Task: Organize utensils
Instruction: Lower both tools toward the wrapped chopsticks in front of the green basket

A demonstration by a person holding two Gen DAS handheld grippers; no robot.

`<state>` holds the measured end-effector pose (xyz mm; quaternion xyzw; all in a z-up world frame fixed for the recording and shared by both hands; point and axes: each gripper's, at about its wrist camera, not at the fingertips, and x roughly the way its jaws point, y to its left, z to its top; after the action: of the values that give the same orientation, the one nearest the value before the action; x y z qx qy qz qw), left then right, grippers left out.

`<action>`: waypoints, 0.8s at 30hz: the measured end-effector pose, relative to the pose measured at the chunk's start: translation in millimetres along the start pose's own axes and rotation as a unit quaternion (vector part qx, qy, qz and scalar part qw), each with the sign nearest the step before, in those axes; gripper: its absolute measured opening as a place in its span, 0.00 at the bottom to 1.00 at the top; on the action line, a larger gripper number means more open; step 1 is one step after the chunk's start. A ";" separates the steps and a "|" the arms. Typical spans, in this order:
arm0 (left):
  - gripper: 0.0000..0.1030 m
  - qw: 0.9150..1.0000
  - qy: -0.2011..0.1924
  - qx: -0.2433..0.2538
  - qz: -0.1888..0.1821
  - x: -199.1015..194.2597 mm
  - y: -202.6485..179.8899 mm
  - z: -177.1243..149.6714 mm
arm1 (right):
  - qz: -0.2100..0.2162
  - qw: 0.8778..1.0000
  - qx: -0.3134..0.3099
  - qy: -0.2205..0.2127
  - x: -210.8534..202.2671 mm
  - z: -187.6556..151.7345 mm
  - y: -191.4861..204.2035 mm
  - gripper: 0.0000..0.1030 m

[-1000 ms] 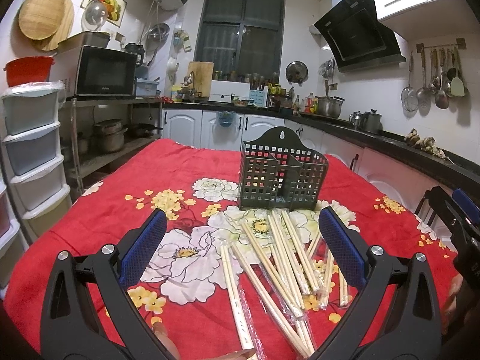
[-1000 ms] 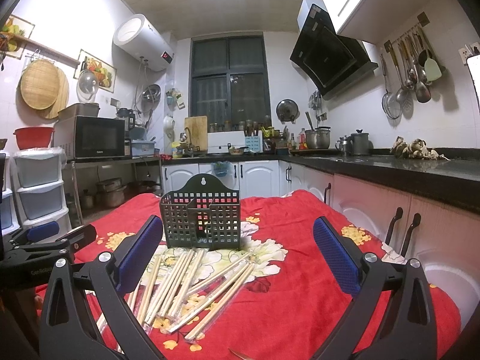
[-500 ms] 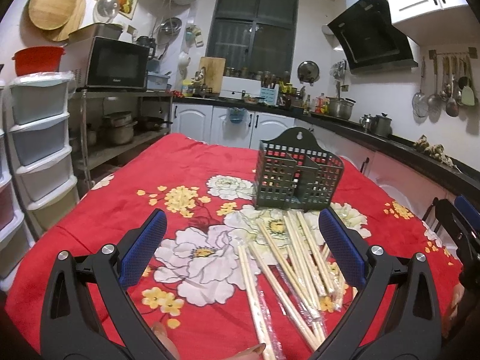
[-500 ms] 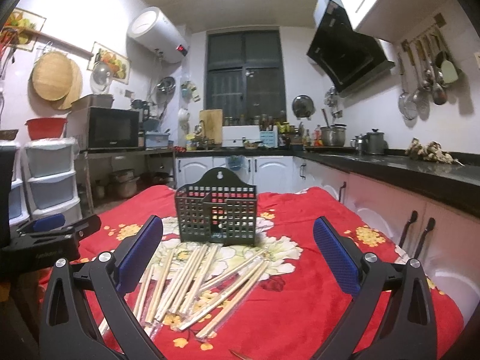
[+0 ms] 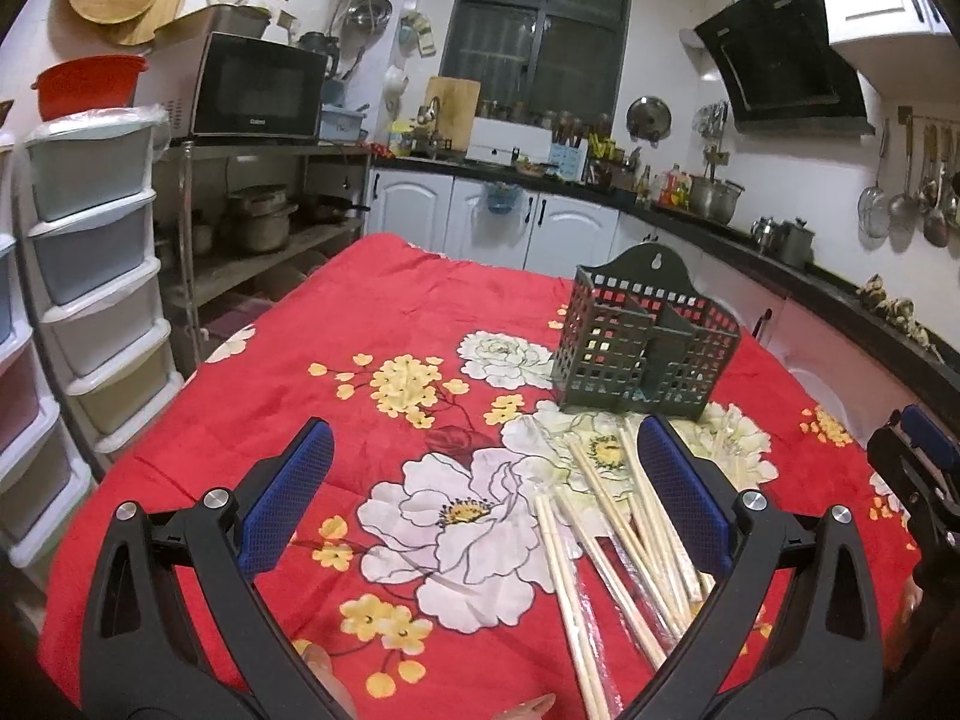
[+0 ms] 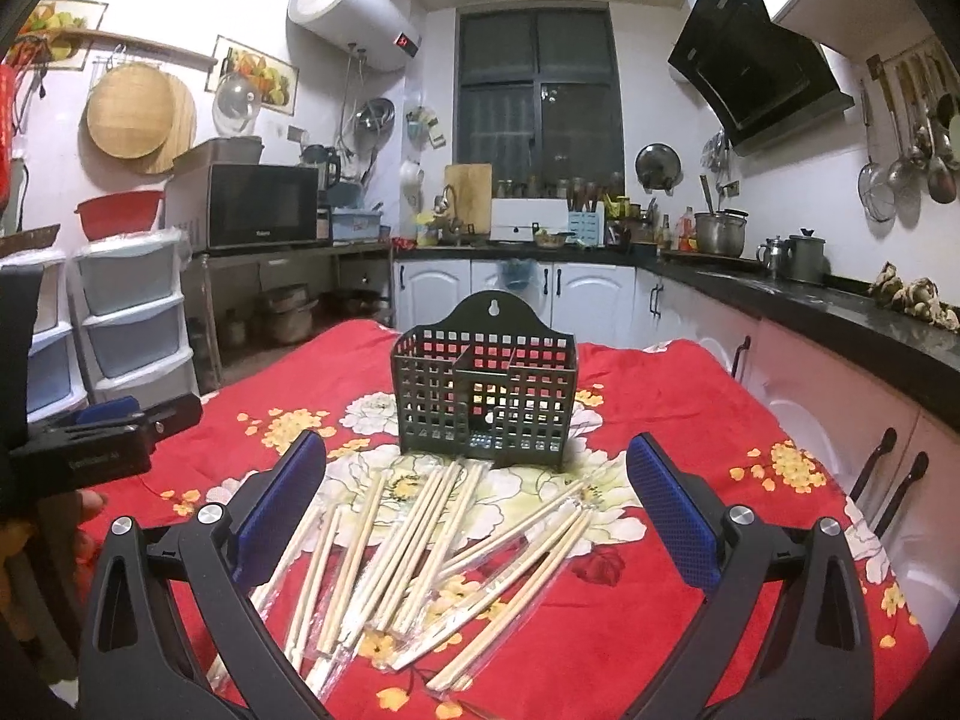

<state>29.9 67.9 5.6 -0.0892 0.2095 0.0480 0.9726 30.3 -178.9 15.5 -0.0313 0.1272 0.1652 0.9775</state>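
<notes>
A: Logging tool states. The left gripper [image 5: 483, 480] is hovering over the red floral tablecloth [image 5: 360, 324] with its jaws spread wide and nothing between the blue pads [image 5: 288, 498]. The right gripper [image 6: 477, 501] is likewise standing released, gripping nothing

B: Where are the utensils lying?

A: The wrapped chopsticks [image 6: 420, 546] are lying loose on the cloth, fanned out in clear sleeves, several crossing one another. Their far tips are reaching just beside the front foot of the dark green utensil caddy [image 6: 483, 402]. In the left view the chopsticks [image 5: 606, 534] are sitting under the right-hand finger

B: And the caddy?

A: It is standing upright on the cloth behind the pile, its perforated walls and centre divider showing; nothing is showing above its rim. The right gripper is pointing almost straight at it; the left one is viewing the caddy [image 5: 645, 354] off to its right side
</notes>
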 end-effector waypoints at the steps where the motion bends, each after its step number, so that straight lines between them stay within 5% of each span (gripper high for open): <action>1: 0.91 1.000 0.006 0.003 -0.002 2.2 -0.1 1.8 | 0.001 1.000 -0.004 0.004 3.4 1.1 -0.5 0.94; 11: 0.91 0.995 0.088 0.033 -0.034 42.0 -7.0 7.4 | 0.002 0.996 -0.028 0.081 56.4 12.6 -2.7 0.94; 14: 0.89 0.989 0.134 0.036 -0.043 60.3 -6.2 0.8 | 0.007 0.992 -0.035 0.120 81.1 13.2 -2.6 0.82; 24: 0.50 0.964 0.245 0.011 -0.104 104.5 -2.8 -23.5 | 0.034 0.971 -0.035 0.234 158.1 0.5 -2.5 0.52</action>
<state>115.8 66.4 -58.5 -0.1088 0.4316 -0.0790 0.8920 175.6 -131.4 -24.9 -0.0994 0.3475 0.1908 0.9126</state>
